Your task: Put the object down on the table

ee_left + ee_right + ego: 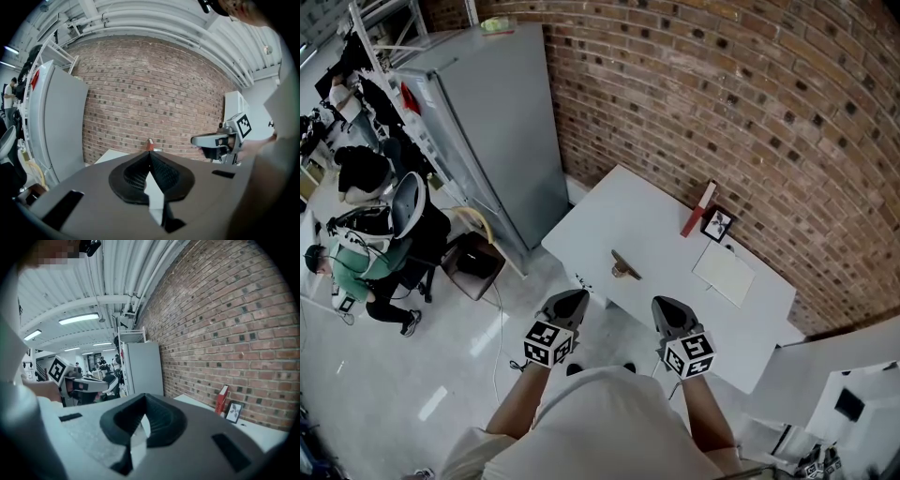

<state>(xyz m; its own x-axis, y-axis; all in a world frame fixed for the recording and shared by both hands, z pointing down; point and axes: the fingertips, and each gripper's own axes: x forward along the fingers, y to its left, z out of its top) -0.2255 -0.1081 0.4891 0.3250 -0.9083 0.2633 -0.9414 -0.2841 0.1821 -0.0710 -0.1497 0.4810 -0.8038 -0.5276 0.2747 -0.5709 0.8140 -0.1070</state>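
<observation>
Head view: object (625,268) beyond hand-held grippers (574,300) (666,307)

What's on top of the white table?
A red book, a small picture frame, a flat white pad and a little brown thing. The right claw hides some of the table's near edge.

The brick wall (722,94) at upper right is rough and matt, the white table (628,220) at centre smooth and matt, the grey cabinet (502,122) at upper left smooth like painted metal, and the pale floor (412,394) at lower left glossy.
</observation>
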